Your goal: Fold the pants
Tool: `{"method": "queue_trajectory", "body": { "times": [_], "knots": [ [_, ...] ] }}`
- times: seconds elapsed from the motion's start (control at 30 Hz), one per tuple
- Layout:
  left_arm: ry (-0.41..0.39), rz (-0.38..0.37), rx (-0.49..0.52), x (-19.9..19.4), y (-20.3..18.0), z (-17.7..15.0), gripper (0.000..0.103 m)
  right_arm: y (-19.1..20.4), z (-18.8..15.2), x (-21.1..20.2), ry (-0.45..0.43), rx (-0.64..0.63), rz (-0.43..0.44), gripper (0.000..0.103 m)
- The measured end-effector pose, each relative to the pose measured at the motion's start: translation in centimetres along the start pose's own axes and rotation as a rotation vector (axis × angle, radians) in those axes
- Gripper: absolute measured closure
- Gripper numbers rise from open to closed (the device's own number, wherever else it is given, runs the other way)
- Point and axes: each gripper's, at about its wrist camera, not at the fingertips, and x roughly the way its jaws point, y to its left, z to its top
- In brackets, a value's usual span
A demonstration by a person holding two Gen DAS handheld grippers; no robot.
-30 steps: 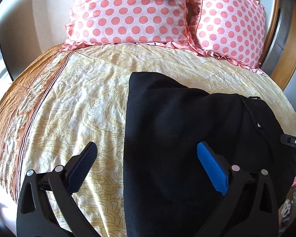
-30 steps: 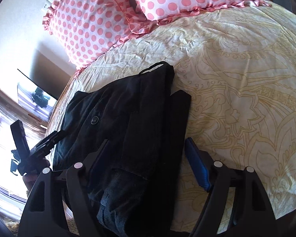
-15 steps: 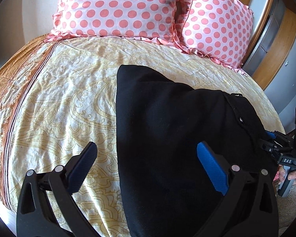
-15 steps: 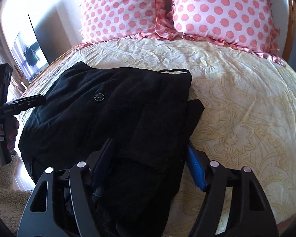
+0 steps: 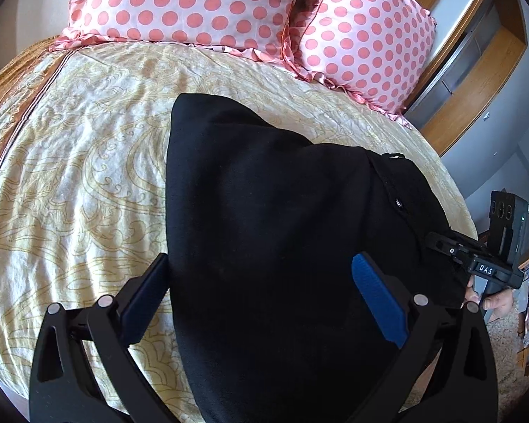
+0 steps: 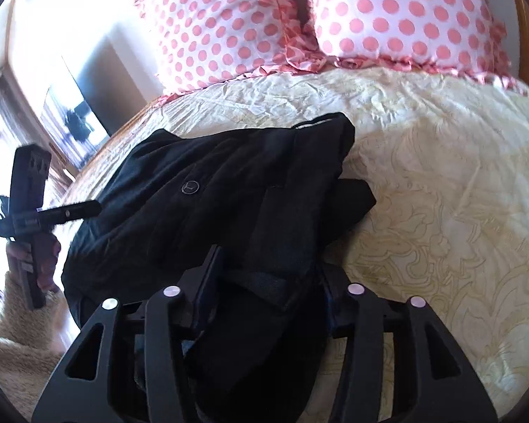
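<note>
Black pants lie folded on the yellow patterned bedspread, with the button and waistband toward the right wrist view's side. My left gripper is open above the pants' near left edge; one finger is over the bedspread and the blue pad is over the cloth. My right gripper is closing its jaws on a bunched fold of the pants, and cloth fills the gap and covers the right pad. Each view shows the other gripper held by a hand at the bed's edge.
Two pink polka-dot pillows lean at the head of the bed. A wooden headboard and cabinet stand at the right. A fluffy beige rug lies beside the bed, below a dark screen.
The right gripper's jaws have narrowed around the bunched cloth, and its view has rolled upright. The left gripper's view has swung toward the pants; it stays open.
</note>
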Motion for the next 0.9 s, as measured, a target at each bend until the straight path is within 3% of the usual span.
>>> {"method": "queue_trajectory", "body": {
  "times": [0.1, 0.2, 0.27, 0.47, 0.53, 0.67, 0.8, 0.9],
  "knots": [
    [0.017, -0.008, 0.008, 0.3, -0.1, 0.0, 0.003, -0.3, -0.1, 0.0, -0.017, 0.012, 0.026, 0.043],
    [0.026, -0.009, -0.013, 0.7, 0.0, 0.2, 0.013, -0.1, -0.3, -0.1, -0.036, 0.001, 0.033, 0.055],
    [0.022, 0.004, -0.038, 0.7, 0.4, 0.5, 0.027, -0.1, -0.3, -0.2, -0.049, 0.002, 0.046, 0.065],
    [0.029, 0.031, -0.081, 0.3, 1.6, 0.9, 0.066, -0.6, -0.4, -0.5, -0.07, 0.04, 0.08, 0.074],
    [0.048, -0.001, -0.126, 0.2, 2.3, 1.0, 0.066, -0.7, -0.4, -0.4, -0.068, 0.047, 0.085, 0.074],
    [0.073, -0.067, -0.202, 0.1, 3.7, 1.3, 0.055, -1.2, -0.4, -0.3, -0.056, 0.075, 0.104, 0.07],
    [0.069, -0.081, -0.193, 0.3, 3.1, 1.4, 0.044, -1.8, -0.5, 0.1, -0.056, 0.109, 0.107, 0.06],
    [0.062, -0.054, -0.188, 0.5, 2.5, 1.5, 0.046, -1.9, -0.4, 0.3, -0.06, 0.119, 0.123, 0.056]
  ]
}}
